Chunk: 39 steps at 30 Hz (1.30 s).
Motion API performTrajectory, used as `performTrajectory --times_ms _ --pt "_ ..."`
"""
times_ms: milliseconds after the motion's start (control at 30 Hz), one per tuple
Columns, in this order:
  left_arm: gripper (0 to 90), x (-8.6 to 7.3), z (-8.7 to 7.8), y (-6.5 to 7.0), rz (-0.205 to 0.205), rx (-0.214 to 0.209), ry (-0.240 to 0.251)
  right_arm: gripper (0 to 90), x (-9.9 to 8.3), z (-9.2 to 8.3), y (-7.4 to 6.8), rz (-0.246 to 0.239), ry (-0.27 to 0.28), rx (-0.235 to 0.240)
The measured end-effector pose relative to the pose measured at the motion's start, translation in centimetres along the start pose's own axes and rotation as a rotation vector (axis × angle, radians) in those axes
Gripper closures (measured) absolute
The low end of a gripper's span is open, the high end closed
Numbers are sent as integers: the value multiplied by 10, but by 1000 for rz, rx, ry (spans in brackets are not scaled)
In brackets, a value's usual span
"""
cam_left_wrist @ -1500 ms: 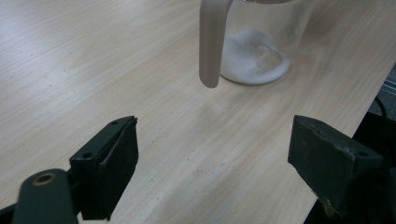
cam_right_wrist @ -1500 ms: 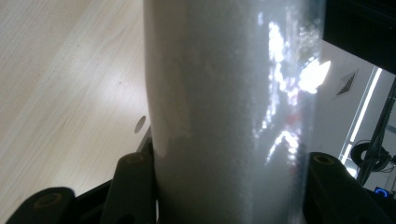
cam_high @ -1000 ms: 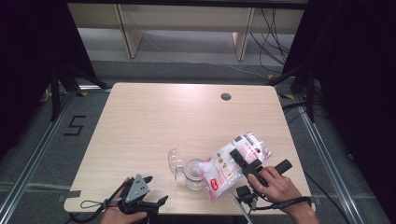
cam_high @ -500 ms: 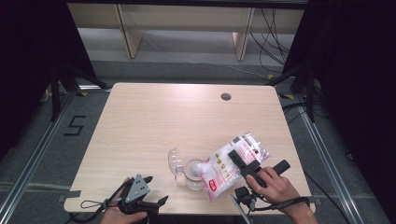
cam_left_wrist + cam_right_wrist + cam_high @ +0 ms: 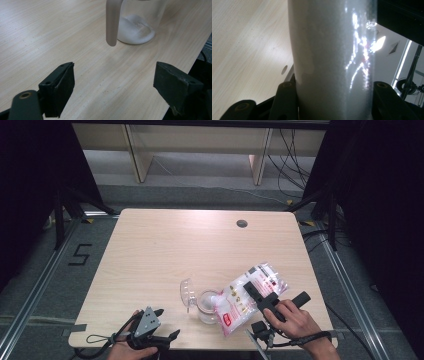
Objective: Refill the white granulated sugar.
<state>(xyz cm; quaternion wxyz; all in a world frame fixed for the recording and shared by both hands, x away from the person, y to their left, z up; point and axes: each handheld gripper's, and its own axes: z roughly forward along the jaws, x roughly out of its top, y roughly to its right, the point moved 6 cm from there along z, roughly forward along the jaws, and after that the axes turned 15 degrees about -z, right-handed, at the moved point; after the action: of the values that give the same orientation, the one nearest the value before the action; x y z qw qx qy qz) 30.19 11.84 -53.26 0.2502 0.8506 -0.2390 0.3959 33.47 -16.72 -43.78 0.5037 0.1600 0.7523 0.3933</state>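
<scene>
A clear glass jar (image 5: pixel 206 302) with a handle and an opened lid (image 5: pixel 186 292) stands near the table's front edge, with white powder in its bottom. My right gripper (image 5: pixel 256 293) is shut on a plastic bag of white powder (image 5: pixel 235 305), which is tilted with its lower end over the jar's mouth. In the right gripper view the bag (image 5: pixel 332 50) sits between both jaws of the right gripper (image 5: pixel 334 100). My left gripper (image 5: pixel 167 322) rests open at the front left, with nothing in it. In the left gripper view the left gripper (image 5: pixel 117 85) faces the jar (image 5: pixel 136 22) and its handle (image 5: pixel 111 22).
The light wooden table (image 5: pixel 165 250) has a round cable hole (image 5: pixel 242 223) at the back right. A cable trails from each gripper over the front edge. Dark frames and floor rails surround the table.
</scene>
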Motion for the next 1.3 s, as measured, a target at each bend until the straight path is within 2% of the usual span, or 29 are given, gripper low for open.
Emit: performTrajectory --times_ms 33,167,233,267,533,700,767,800,833,1000,1067,1100,1133,1167,1300 --pt "169 0 0 0 3 -1 5 585 1 -1 -1 24 -3 6" --pt "168 1 -1 -1 -8 7 9 586 2 0 0 23 2 1" --pt "168 2 -1 -2 12 12 7 586 2 0 0 23 6 6" --pt "167 1 -1 0 -11 -2 4 587 2 0 0 23 4 10" --pt "167 2 -1 -1 2 11 10 588 1 -1 -1 30 2 7" --pt "167 1 -1 0 -5 6 12 590 1 -2 -1 29 2 12" --pt "167 1 0 0 -5 6 11 591 1 -2 0 26 4 5" --pt "167 1 0 0 -5 5 11 591 0 -1 1 8 7 4" --pt "167 1 -1 0 -3 5 9 591 1 -2 -1 24 4 8" --pt "167 1 -1 -1 -1 3 1 593 -1 -3 0 20 -2 7" --pt "167 1 -1 -1 16 10 4 593 -2 -4 0 23 -5 5" --pt "167 2 -1 -3 44 11 5 593 -3 -4 0 25 -7 5" --pt "167 1 -1 -2 17 13 7 594 -3 -4 0 26 -7 5" --pt "167 1 0 -2 10 15 12 594 -3 -4 1 25 -9 4" --pt "167 2 -1 -2 16 15 13 595 -2 -4 1 19 -3 3"
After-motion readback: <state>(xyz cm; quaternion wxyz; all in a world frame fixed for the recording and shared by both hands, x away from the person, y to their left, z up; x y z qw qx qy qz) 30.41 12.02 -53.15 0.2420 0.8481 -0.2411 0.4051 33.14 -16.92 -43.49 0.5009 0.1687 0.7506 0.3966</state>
